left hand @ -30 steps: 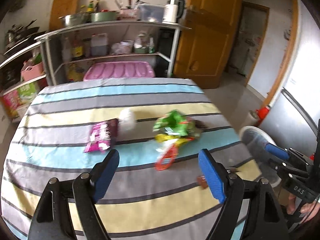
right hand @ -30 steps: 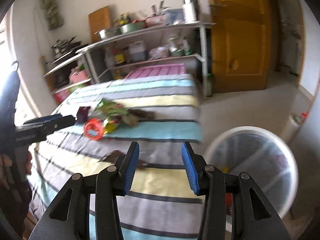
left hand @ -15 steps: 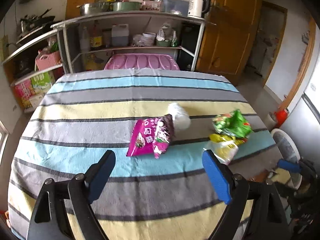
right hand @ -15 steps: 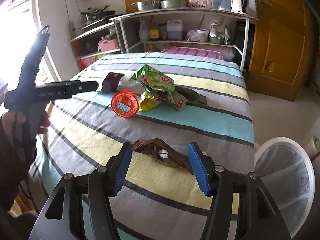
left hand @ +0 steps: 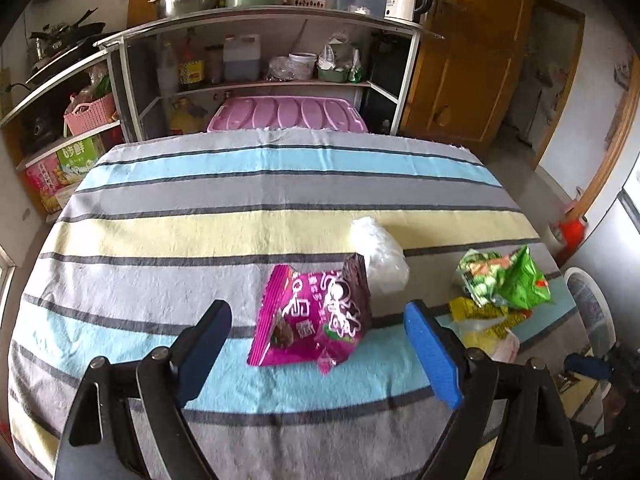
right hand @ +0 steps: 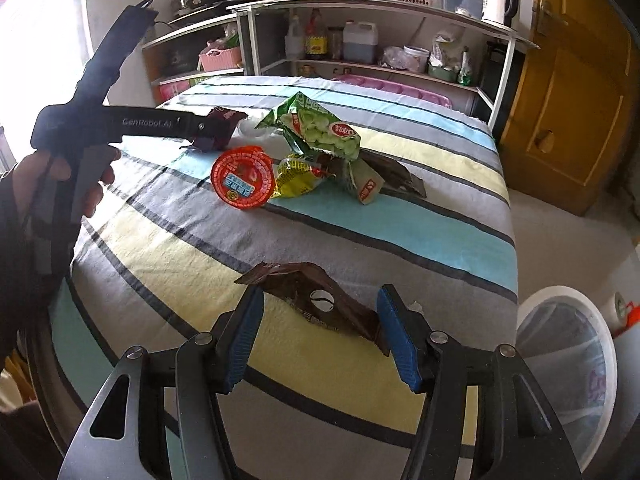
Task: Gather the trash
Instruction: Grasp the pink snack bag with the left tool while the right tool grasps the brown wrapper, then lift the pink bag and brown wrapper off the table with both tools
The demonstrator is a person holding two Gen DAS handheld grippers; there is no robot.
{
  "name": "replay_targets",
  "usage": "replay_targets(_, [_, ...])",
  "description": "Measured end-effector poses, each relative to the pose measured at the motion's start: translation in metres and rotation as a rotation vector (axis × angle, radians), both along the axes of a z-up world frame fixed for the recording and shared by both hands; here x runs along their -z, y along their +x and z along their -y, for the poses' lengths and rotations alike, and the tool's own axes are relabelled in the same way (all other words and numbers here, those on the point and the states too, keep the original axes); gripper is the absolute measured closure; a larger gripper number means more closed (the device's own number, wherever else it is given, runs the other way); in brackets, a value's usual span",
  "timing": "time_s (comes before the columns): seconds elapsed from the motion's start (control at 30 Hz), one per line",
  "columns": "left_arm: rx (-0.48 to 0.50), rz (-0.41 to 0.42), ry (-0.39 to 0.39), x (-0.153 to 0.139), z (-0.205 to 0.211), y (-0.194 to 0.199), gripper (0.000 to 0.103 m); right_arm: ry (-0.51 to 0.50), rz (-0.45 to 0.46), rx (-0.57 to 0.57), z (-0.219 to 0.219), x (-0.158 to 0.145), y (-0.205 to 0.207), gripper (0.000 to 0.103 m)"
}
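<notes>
Two grippers over a table draped in a striped cloth, each pointing down at the litter. Left gripper: jaws spread wide, having opened further and then eased in a little, blue pads well apart on either side of a magenta snack bag that lies flat on a blue stripe; no pad touches it, nothing held. Just behind the bag, a crumpled white plastic wad touching its top corner. Off to the right, a green snack bag over a yellow wrapper. Right gripper: jaws have just been opening, now wide, with a brown wrapper lying on the cloth between the pads; its right end runs close to the right-hand pad, contact not clear, no grip seen. Farther along the table in the right wrist view, a red round lid tilted up against the yellow wrapper, the green bag above both. White bin with a clear liner stands on the floor beside the table's right edge. A hand holds the left gripper's handle at the left of that view.
</notes>
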State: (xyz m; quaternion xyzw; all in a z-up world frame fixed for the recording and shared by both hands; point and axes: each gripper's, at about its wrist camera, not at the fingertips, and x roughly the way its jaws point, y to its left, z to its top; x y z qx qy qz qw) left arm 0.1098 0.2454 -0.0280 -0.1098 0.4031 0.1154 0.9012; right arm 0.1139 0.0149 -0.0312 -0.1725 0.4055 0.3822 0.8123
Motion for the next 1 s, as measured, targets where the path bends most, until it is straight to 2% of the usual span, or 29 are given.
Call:
replay_targets(0.07, [0.009, -0.002, -0.011, 0.001, -0.001, 0.003, 0.019, 0.003, -0.009, 0.006, 0.000, 0.001, 0.002, 0.043])
replay_targets(0.2, [0.017, -0.035, -0.024, 0.008, -0.003, 0.010, 0.043, 0.012, -0.040, 0.026, 0.001, 0.002, 0.007, 0.043])
replay_targets(0.27, [0.022, -0.045, -0.028, 0.012, -0.003, 0.011, 0.045, 0.022, -0.042, 0.025, 0.001, 0.002, 0.007, 0.044])
replay_targets(0.3, [0.021, -0.045, -0.026, 0.012, -0.002, 0.010, 0.048, 0.026, -0.043, 0.023, 0.002, 0.001, 0.006, 0.046])
replay_targets(0.37, [0.014, -0.040, -0.016, 0.010, -0.002, 0.009, 0.051, 0.024, -0.033, 0.025, 0.001, 0.000, 0.005, 0.059])
replay_targets(0.43, [0.017, -0.028, -0.018, 0.008, -0.002, 0.007, 0.058, 0.027, -0.034, 0.021, 0.001, 0.000, 0.005, 0.060])
replay_targets(0.5, [0.017, -0.023, -0.010, 0.006, 0.000, 0.007, 0.058, 0.029, -0.029, 0.018, 0.001, 0.000, 0.003, 0.066])
replay_targets(0.57, [0.016, -0.023, -0.009, 0.006, 0.000, 0.007, 0.059, 0.036, -0.028, 0.014, 0.002, -0.001, 0.002, 0.077])
replay_targets(0.67, [0.015, -0.016, -0.009, 0.005, 0.001, 0.003, 0.060, 0.043, -0.025, 0.013, 0.004, -0.002, 0.000, 0.087])
replay_targets(1.0, [0.038, 0.023, 0.013, -0.012, 0.013, -0.013, 0.061, 0.083, -0.018, 0.028, 0.012, -0.008, -0.003, 0.088])
